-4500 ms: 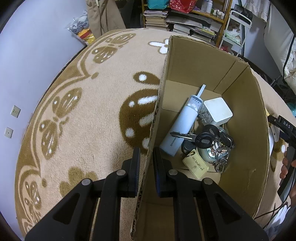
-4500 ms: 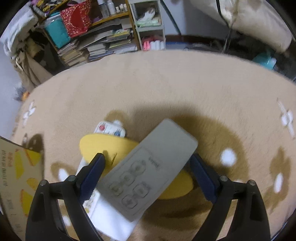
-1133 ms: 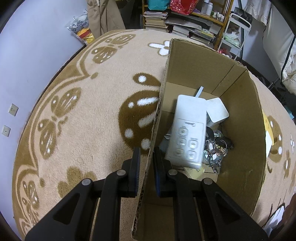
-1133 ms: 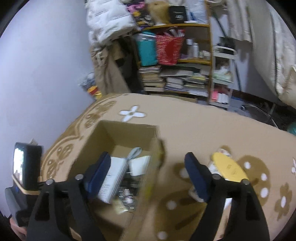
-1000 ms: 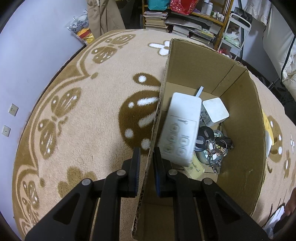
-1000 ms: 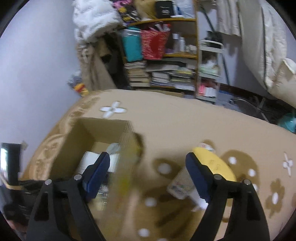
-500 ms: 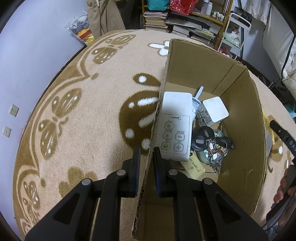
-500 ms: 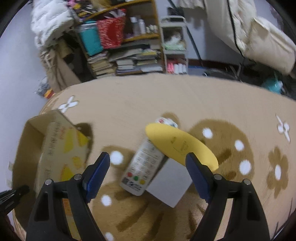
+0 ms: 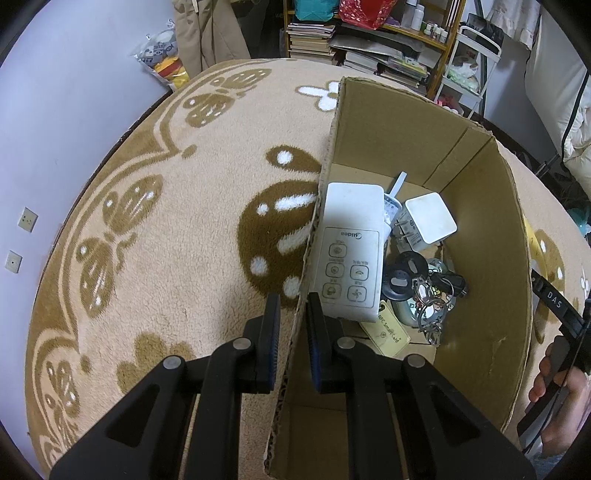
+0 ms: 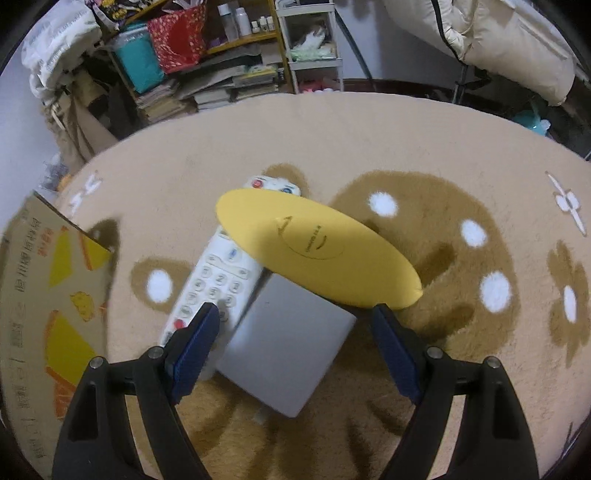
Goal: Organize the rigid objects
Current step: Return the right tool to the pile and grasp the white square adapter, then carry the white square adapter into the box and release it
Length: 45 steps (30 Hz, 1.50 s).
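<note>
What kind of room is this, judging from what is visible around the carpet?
Probably a lived-in room of a home, used for storage too. A patterned carpet covers the floor, a wooden shelf is crammed with stacked books and bags, and puffy bedding or a quilt hangs at the side.

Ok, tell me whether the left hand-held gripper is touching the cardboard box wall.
Touching. The left wrist view shows the left hand-held gripper shut on the cardboard box wall, both pads against it.

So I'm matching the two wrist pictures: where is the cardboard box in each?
Left wrist: the cardboard box fills the centre and right, the left claw shut on its near wall.
Right wrist: only its printed outer wall, at the left edge.
Shared landmark: the red bag on the shelf.
</note>
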Each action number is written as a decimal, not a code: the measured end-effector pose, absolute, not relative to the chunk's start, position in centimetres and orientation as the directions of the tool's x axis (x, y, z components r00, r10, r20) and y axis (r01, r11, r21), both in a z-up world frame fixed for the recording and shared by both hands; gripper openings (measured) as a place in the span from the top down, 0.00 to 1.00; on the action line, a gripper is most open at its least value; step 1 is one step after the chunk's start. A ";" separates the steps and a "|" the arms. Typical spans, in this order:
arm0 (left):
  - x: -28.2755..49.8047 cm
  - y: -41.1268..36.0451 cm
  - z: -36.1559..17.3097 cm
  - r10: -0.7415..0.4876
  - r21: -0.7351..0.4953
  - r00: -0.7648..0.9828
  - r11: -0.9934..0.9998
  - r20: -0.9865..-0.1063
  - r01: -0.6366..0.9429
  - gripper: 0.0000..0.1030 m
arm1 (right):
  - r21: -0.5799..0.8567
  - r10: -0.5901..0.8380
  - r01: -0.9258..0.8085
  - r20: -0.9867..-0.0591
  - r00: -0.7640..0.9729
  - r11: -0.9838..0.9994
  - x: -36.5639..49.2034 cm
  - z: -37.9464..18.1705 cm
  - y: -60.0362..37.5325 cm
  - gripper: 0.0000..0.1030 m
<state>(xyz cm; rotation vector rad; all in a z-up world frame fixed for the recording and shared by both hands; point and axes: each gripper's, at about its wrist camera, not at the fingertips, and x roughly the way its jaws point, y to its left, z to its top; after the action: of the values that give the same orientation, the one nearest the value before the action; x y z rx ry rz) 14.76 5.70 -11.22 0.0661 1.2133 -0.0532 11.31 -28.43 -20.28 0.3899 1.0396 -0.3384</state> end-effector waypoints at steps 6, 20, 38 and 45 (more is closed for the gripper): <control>14.7 5.7 -11.2 0.000 0.030 0.351 0.996 -0.936 0.079 0.87 | 0.177 -0.080 0.484 -0.882 0.464 0.857 10.7 -20.8 -29.1 0.14; 14.7 5.7 -11.3 0.005 0.035 0.352 0.996 -0.936 0.080 0.87 | 0.067 -0.177 0.504 -0.889 0.422 0.861 9.8 -21.2 -27.8 0.42; 14.7 5.8 -11.4 -0.002 0.029 0.350 0.996 -0.937 0.083 0.87 | 0.182 -0.102 0.458 -0.843 0.529 0.870 9.1 -18.3 -26.1 0.46; 14.7 5.6 -11.4 0.005 0.038 0.351 0.995 -0.937 0.087 0.87 | 0.212 -0.071 0.361 -0.772 0.632 0.908 9.4 -13.6 -23.7 0.46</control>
<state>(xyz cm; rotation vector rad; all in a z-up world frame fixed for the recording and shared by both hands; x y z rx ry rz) 14.68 5.62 -11.41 0.0862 1.2119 -0.0534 9.35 -23.66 -13.62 0.3668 0.8558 -0.2539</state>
